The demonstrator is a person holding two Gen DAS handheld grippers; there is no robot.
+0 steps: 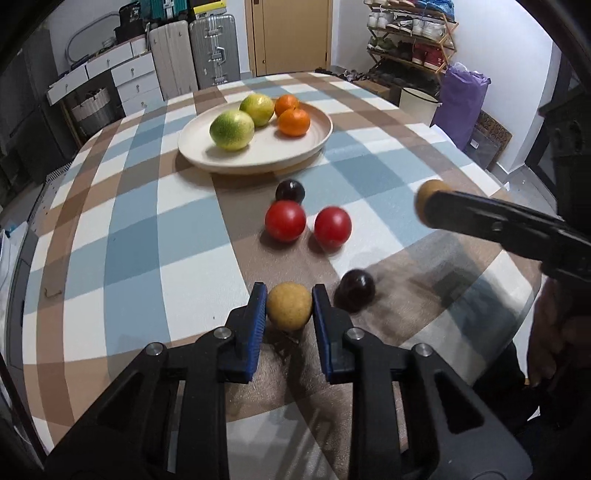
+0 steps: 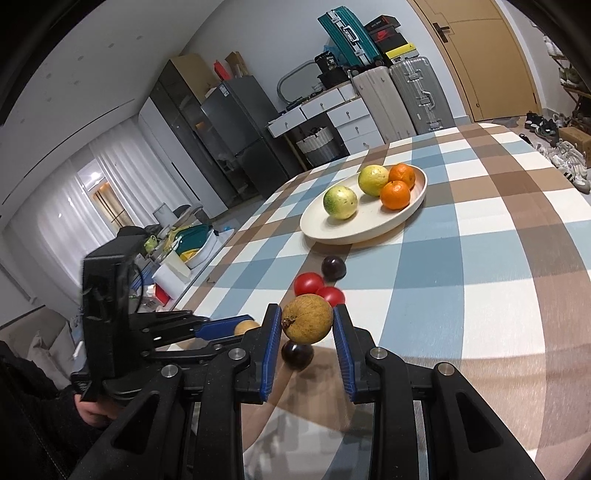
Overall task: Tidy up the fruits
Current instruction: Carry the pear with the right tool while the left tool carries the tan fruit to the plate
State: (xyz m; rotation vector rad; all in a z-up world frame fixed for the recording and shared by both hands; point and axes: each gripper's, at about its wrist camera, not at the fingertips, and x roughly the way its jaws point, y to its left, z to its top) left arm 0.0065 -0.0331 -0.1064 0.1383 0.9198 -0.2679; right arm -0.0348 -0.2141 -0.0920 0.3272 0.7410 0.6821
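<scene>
Home, likely: fridge [image 2: 236, 122], suitcases [image 1: 192, 51], shoe rack [image 1: 410, 33].

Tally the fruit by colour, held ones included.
Green-yellow, on the plate: 2
Orange, on the plate: 2
Red: 2
Dark purple: 2
Tan, one in each gripper: 2
Total: 10

A checked tablecloth [image 1: 122, 236] fills the middle of both views, while silver suitcases [image 1: 192, 51] stand at upper left of the left view beside a yellow door [image 1: 291, 33], a shoe rack [image 1: 410, 33] at upper right, and a dark fridge [image 2: 236, 129] upper-centre in the right view.
</scene>
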